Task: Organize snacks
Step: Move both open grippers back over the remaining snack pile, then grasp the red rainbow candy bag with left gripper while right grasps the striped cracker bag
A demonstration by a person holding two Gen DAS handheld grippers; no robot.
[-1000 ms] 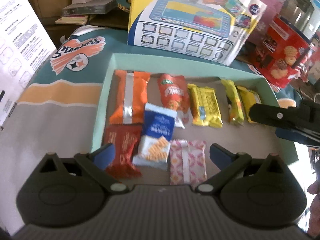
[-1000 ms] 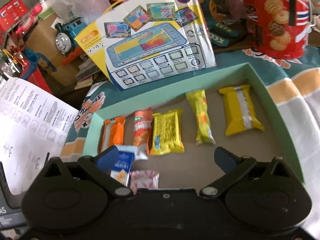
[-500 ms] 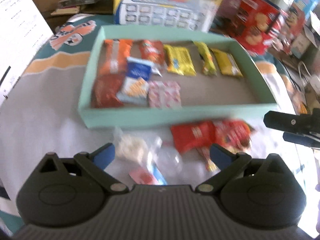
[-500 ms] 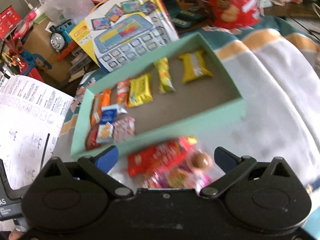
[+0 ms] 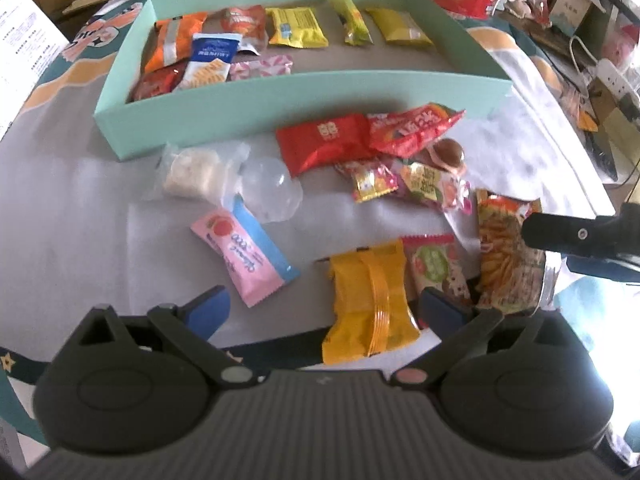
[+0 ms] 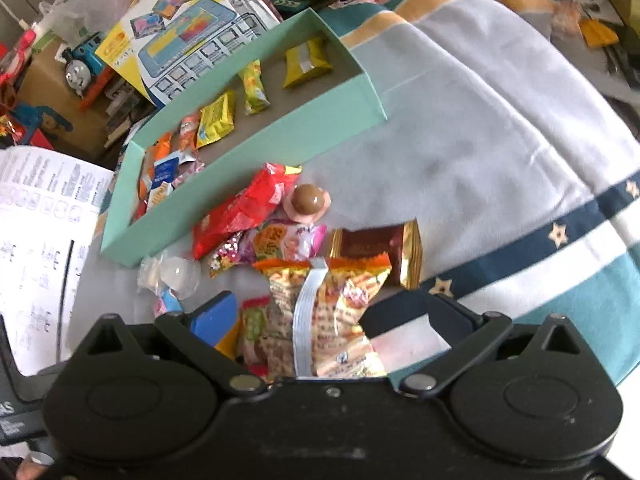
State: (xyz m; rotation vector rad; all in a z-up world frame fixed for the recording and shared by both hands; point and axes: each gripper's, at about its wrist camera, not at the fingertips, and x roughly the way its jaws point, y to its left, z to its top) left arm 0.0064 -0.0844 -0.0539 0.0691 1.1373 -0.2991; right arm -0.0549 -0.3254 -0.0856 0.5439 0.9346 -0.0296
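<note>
Snacks, loose and boxed, on a cloth-covered table. One group lies in rows inside the mint-green box (image 5: 304, 92): an orange packet (image 5: 174, 38), a blue-and-white cracker packet (image 5: 208, 62) and yellow bars (image 5: 296, 26) among them. A second group lies scattered on the grey cloth (image 6: 460, 128) just in front of the box wall: a red packet (image 5: 324, 142), a pink-and-blue packet (image 5: 244, 256), a clear jelly cup (image 5: 272, 190), a chocolate-domed cup (image 6: 306, 202) and a brown-and-gold packet (image 6: 380, 248). The left gripper (image 5: 322, 308) hangs above the near edge of the pile, fingers spread, with a yellow-orange packet (image 5: 370, 304) lying between them but not pinched. The right gripper (image 6: 330, 320) is likewise spread and holds nothing; a printed chip packet with a silver seam (image 6: 320, 312) lies between its fingers, apparently untouched. All wrappers appear light, soft and slippery; crackers and chips inside are probably brittle. A grasp across the flat middle of a packet, with gentle pressure, seems safest; crimped end seams offer a thinner, firmer alternative. The rounded cups look stiffer and liable to roll or slip, and are likely best taken across the rim.
</note>
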